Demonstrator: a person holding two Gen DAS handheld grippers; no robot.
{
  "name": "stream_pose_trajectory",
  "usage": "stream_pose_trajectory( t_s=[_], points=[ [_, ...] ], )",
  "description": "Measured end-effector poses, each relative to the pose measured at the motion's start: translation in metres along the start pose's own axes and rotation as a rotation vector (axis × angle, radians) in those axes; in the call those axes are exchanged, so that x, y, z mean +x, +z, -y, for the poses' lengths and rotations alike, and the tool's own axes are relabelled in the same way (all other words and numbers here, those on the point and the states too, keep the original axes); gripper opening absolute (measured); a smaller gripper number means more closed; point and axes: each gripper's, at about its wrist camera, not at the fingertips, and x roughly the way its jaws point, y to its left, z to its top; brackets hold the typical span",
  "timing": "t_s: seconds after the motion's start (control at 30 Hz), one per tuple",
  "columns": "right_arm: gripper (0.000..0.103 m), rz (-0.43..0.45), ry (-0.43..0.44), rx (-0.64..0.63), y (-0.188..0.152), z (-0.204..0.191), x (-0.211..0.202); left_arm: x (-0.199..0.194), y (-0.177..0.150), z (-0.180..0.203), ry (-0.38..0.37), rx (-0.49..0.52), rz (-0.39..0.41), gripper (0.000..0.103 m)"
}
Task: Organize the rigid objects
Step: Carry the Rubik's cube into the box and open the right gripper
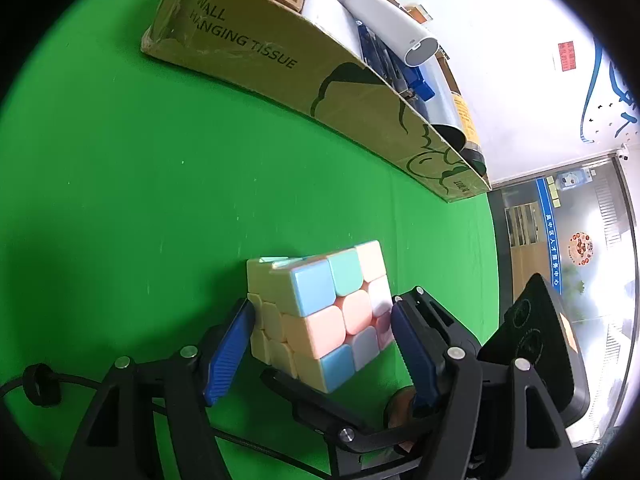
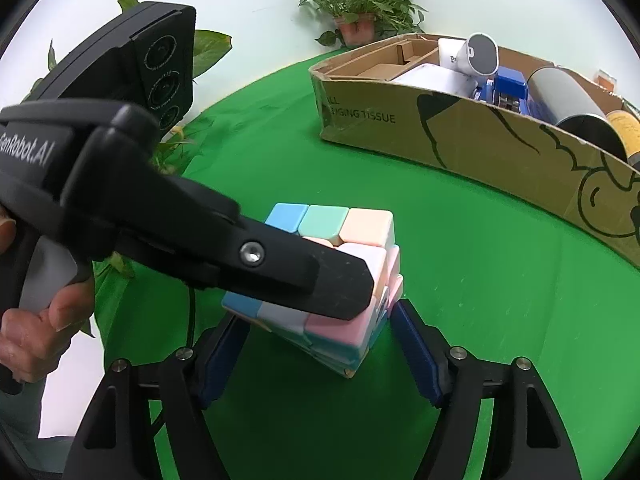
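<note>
A pastel puzzle cube (image 1: 320, 316) sits tilted on the green cloth, between the blue pads of my left gripper (image 1: 322, 322), which is shut on its sides. In the right wrist view the cube (image 2: 352, 224) lies under the left gripper's black finger (image 2: 304, 276). My right gripper (image 2: 316, 320) is open, its blue pads on either side of the cube's near corner; the right pad is close to the cube, and contact is unclear. A cardboard box (image 1: 280, 64) marked "hanging tissue" stands behind; it also shows in the right wrist view (image 2: 460, 140).
The box holds a white cylinder device (image 2: 476, 58), a blue tool (image 2: 506, 90), a grey can (image 2: 576, 112) and cardboard inserts. A potted plant (image 2: 360, 4) stands behind it. Leaves lie at the cloth's left edge (image 2: 176, 148). The table edge (image 1: 492, 280) is to the right.
</note>
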Motion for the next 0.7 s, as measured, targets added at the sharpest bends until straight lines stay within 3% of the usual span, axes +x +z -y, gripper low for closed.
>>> stream_pose_trajectory(
  t_s=[0.2,0.33,0.5,0.7],
  points=[
    [0.066,0.043,-0.064,-0.012,0.0,-0.011,-0.004,-0.015,-0.001,0.007,0.062,0.056,0.057,0.066],
    [0.064,0.094,-0.113,-0.038,0.009,-0.017,-0.014,-0.032,0.003,0.024,0.096,0.114,0.122,0.057],
    [0.062,0.192,-0.149,-0.06,0.043,-0.021,-0.03,-0.066,0.027,0.038,0.092,0.165,0.214,0.057],
    [0.062,0.246,-0.166,-0.082,0.094,-0.021,-0.026,-0.095,0.069,0.045,0.095,0.188,0.293,0.057]
  ],
)
